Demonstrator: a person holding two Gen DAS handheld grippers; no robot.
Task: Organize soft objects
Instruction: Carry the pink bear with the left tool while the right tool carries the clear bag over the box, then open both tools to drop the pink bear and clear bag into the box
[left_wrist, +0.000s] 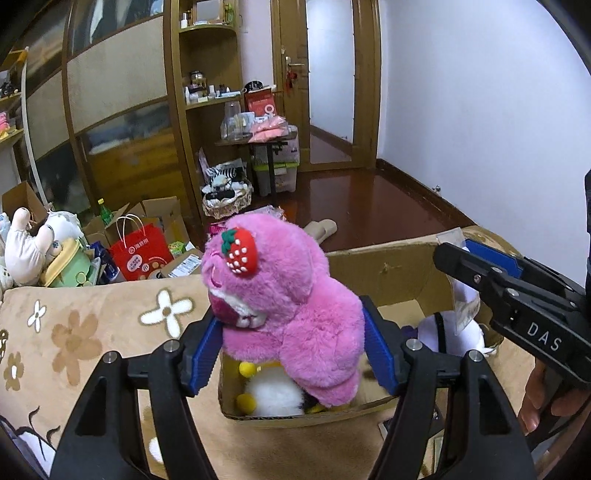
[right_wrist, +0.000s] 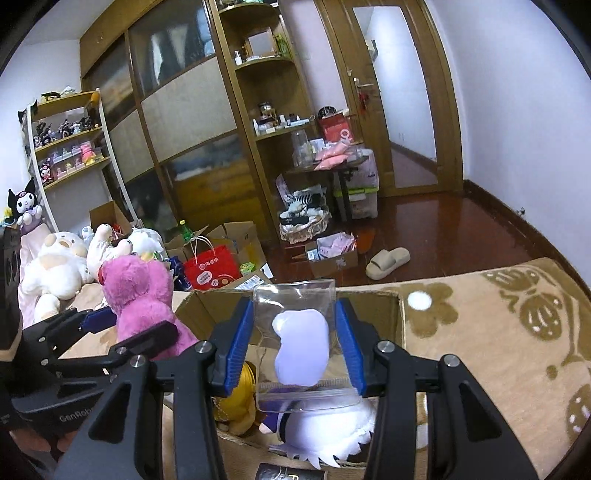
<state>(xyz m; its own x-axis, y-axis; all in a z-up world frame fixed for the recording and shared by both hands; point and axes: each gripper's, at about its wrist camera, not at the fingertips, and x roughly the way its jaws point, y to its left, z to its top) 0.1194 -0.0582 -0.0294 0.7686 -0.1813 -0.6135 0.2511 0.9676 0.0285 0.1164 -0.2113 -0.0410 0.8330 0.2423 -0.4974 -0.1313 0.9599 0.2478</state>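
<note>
Left gripper (left_wrist: 291, 354): black arms, ribbed blue pads (left_wrist: 380, 354) flanking a pink plush bear (left_wrist: 284, 306), long shaggy fur, rounded body, a red strawberry patch with white dots on its head. Jaws partly spread; the pads sit against the fur on both sides, though whether they truly press I cannot tell. Directly below the gripper, an open cardboard box (left_wrist: 384, 273) with plain brown walls, standing on a tan fleece blanket (left_wrist: 92, 332) patterned with white and brown flowers. In the box under the bear, a white fluffy toy with yellow pompom-like feet (left_wrist: 273, 398). Right gripper (right_wrist: 293, 343) is clenched on a clear glossy zip pouch (right_wrist: 295, 306), flat and rectangular, holding a pale lilac soft shape; it hangs over the box (right_wrist: 391, 314), above a white plush (right_wrist: 325, 428) and a yellow rounded toy (right_wrist: 240, 402).
</note>
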